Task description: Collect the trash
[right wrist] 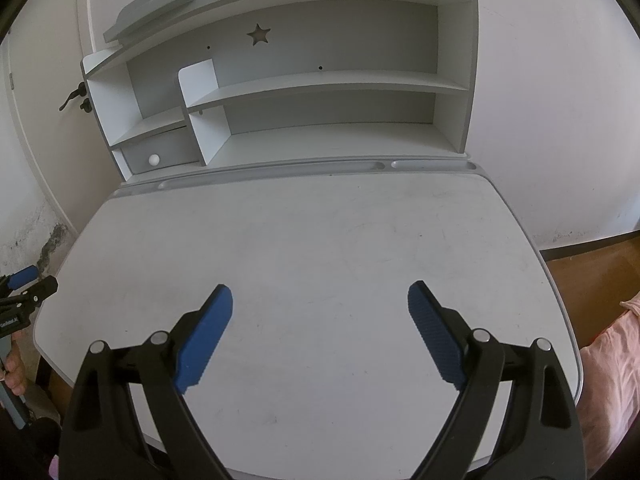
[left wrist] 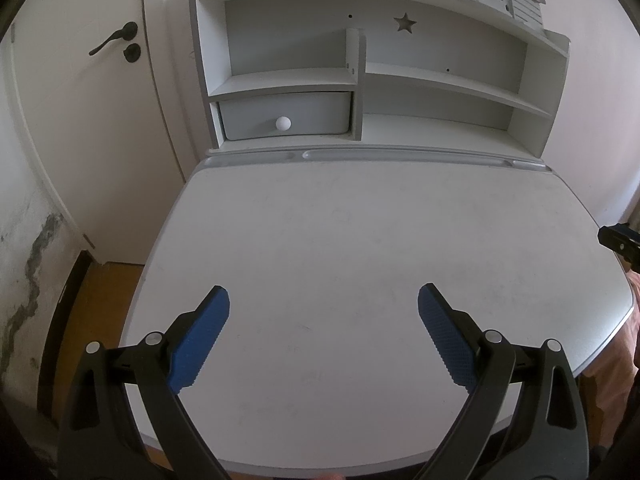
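Note:
I see no trash in either view. My left gripper is open, with blue pads wide apart, and holds nothing above the near part of the white desk top. My right gripper is open too and holds nothing above the same desk top. The left gripper also shows at the left edge of the right wrist view. A black part of the right gripper shows at the right edge of the left wrist view.
A white shelf hutch stands at the back of the desk, with a grey drawer and white knob. A grey pen groove runs along the desk's back edge. A white door is left. Wood floor is right.

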Available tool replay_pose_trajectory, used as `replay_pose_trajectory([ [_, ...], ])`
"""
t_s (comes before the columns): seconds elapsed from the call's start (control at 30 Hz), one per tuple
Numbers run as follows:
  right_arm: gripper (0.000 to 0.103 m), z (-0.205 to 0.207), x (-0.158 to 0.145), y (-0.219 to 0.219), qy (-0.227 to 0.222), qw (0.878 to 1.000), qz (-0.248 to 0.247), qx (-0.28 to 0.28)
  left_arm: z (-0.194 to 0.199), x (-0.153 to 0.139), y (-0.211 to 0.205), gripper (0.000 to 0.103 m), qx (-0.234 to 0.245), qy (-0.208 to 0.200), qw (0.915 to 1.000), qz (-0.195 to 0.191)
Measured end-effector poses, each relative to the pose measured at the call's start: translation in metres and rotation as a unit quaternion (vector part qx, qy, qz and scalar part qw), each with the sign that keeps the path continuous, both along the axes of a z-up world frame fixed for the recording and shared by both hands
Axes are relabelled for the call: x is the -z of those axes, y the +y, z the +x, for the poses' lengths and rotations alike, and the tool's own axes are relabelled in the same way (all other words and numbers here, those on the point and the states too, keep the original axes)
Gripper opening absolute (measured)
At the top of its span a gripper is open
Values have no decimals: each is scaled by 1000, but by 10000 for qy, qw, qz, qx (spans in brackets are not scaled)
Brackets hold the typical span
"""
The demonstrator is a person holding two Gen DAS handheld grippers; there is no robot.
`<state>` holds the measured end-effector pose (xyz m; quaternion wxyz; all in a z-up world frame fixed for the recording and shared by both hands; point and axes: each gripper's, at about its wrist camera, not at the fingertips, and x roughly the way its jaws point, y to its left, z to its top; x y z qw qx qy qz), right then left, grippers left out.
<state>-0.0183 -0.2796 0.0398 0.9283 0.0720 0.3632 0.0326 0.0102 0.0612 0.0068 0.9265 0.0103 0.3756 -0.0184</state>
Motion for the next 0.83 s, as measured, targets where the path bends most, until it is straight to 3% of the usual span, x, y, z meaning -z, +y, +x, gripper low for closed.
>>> replay_pose_trajectory([
  [0.57, 86, -2, 0, -3, -15, 10000, 3, -3, 0, -3, 0, 92, -31, -143, 9999, 88],
  [0.83, 86, -2, 0, -4, -14, 10000, 7, -7, 2, -1, -3, 92, 19, -25, 10000, 88],
])
